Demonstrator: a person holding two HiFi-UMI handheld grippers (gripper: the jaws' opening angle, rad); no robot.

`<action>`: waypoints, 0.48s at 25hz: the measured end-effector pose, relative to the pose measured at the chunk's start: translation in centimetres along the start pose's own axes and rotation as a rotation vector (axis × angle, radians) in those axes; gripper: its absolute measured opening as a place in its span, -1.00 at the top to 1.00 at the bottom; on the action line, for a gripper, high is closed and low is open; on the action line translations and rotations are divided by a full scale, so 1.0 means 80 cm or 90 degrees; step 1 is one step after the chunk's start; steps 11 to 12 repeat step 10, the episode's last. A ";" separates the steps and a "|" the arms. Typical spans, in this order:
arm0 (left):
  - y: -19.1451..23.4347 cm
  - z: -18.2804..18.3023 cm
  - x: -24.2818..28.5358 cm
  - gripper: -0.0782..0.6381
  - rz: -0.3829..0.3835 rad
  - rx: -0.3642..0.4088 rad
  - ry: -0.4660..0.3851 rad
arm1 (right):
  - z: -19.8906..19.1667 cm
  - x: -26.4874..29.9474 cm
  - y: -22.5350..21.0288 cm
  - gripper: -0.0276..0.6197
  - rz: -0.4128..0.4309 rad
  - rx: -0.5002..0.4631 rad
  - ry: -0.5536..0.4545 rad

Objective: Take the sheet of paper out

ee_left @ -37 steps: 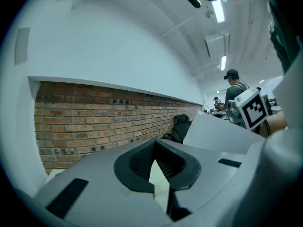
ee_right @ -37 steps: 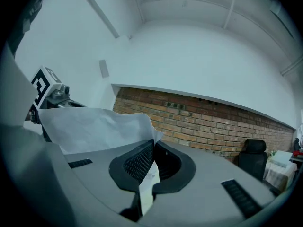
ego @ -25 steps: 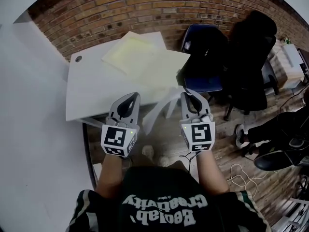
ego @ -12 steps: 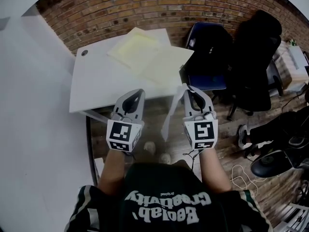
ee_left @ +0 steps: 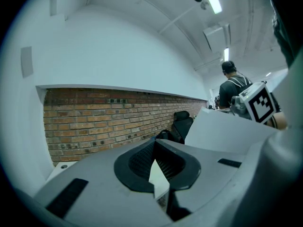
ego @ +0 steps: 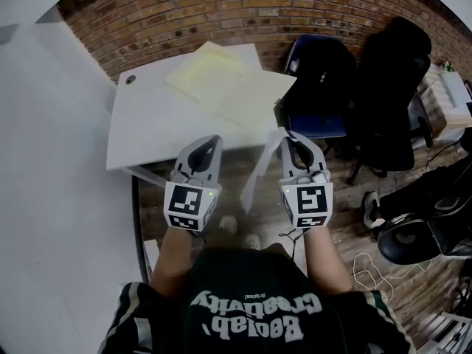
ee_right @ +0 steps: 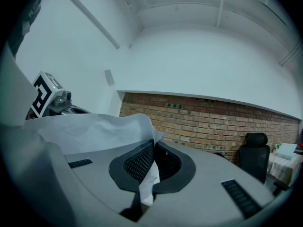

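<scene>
The right gripper (ego: pixel 291 137) has its two jaws pressed on one sheet of paper (ego: pixel 256 177), which hangs at its left, between the two grippers. The left gripper (ego: pixel 213 140) is closed too. Ahead stands one white table (ego: pixel 147 127) with two pale yellow sheets (ego: pixel 210 72). To the right are two dark chairs (ego: pixel 317 87).

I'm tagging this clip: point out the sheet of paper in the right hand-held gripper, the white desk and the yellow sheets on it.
sheet of paper (ego: pixel 259 169): head view, its hanging middle.
white desk (ego: pixel 147 131): head view, bare top, left side.
yellow sheets (ego: pixel 210 72): head view, middle of upper sheet.
</scene>
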State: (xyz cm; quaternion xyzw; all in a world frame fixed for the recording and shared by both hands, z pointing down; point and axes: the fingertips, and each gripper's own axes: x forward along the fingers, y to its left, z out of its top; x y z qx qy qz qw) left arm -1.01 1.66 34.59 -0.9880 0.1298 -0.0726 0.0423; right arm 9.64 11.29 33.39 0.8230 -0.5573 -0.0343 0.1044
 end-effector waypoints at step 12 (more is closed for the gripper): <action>-0.001 -0.003 -0.005 0.78 0.004 -0.004 0.001 | 0.000 -0.002 0.006 0.93 0.006 -0.004 -0.002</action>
